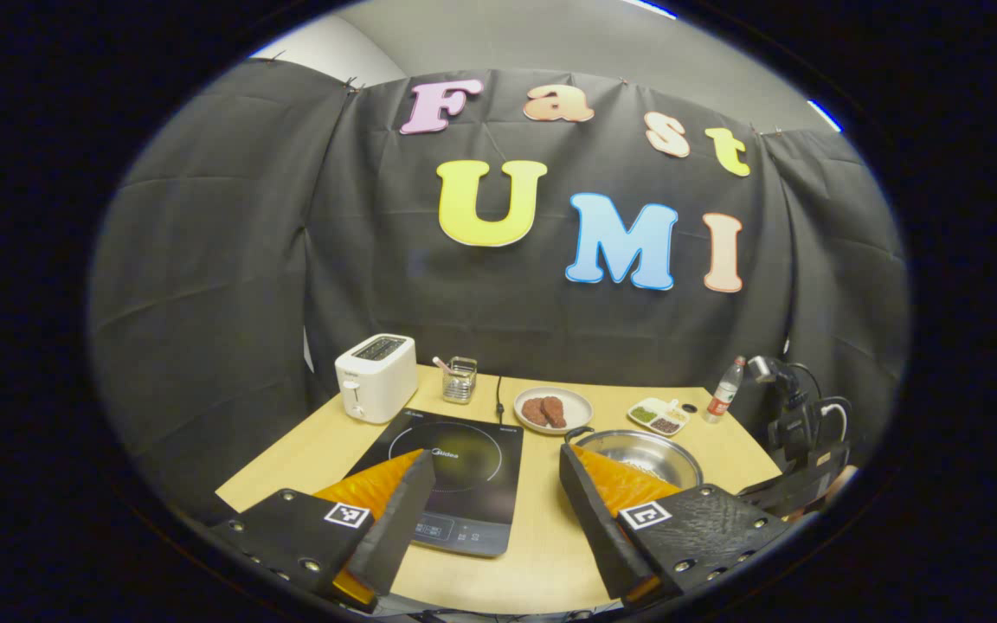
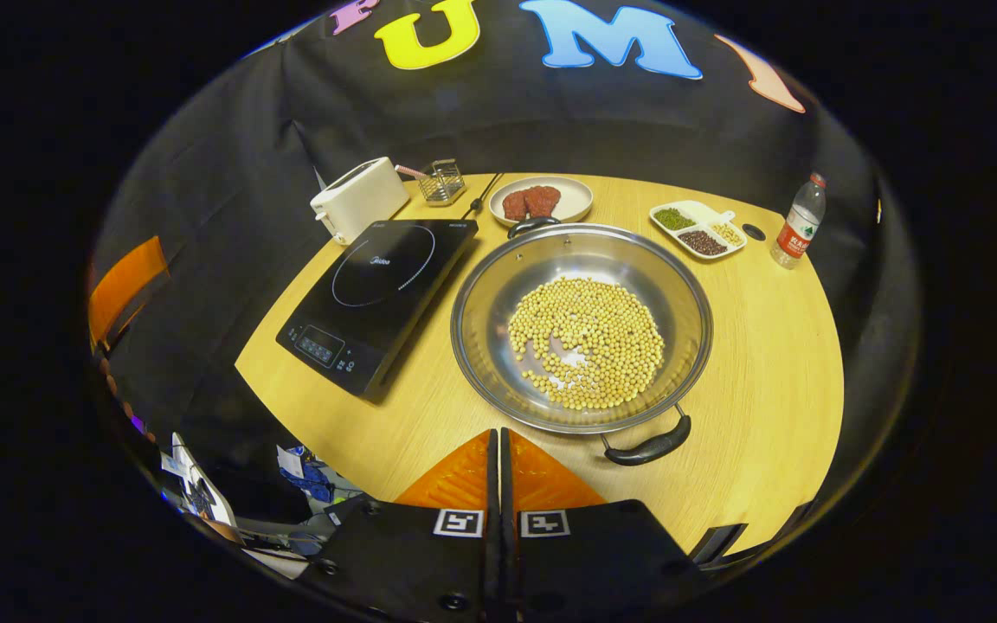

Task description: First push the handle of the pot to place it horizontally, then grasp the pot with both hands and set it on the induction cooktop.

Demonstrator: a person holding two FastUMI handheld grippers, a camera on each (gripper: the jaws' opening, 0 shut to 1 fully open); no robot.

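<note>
Two dark handles flank the shiny bean-filled pot [image 2: 498, 294].

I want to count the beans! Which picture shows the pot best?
The right gripper view: it looks down into the whole pot, so the beans and both handles show. In the left gripper view, the pot is farther off and partly behind a finger.

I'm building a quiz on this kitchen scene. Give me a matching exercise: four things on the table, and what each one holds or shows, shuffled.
Things:
1. pot
2. round plate
3. divided dish
4. induction cooktop

Contents:
A. two reddish-brown pieces of meat
B. a printed ring, nothing on it
C. pale yellow beans
D. green, dark and pale grains in separate compartments

Pairs: 1-C, 2-A, 3-D, 4-B
</note>
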